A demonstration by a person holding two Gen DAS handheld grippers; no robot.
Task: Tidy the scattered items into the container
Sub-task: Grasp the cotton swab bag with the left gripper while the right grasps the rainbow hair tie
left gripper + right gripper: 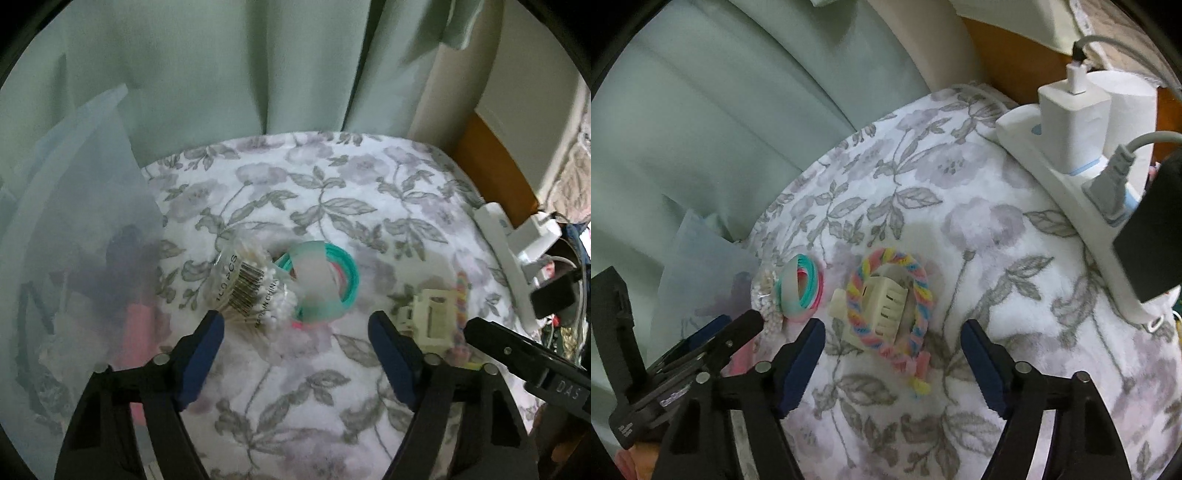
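Blue pads, left tongs (295,328): spread wide, nothing between them, tips pointing down at the flowered blanket (369,177) just short of the cotton swab pack (245,286).
Blue pads, right tongs (893,334): also spread, nothing pinched, with the tail end of the rainbow braided band (886,295) lying in the gap between the tips.
Why spread: my read is each pair is lining up over its own target before any squeeze, so the jaws stand wide enough to straddle.
Swab pack: clear wrap, barcode up, lying against the teal and pink ring bundle (325,280), touching it.
Ring bundle: propped on edge, leaning on the swabs; grabbing one could tip the other.
Cream hair clip (875,299): sits inside the loop of the braided band, so the two may lift together or snag.
Container (74,221): the frosted translucent bin at the left edge, with dark and pink shapes blurred behind its wall; it stands just beside the swab pack, handy for the left tongs.
Task's things: all four loose items are on the blanket, outside the bin.
Power strip (1071,177): at the blanket's right edge with a white charger (1071,114) plugged in, well clear of the items.
Curtain (221,66): pale green, hanging behind the blanket.
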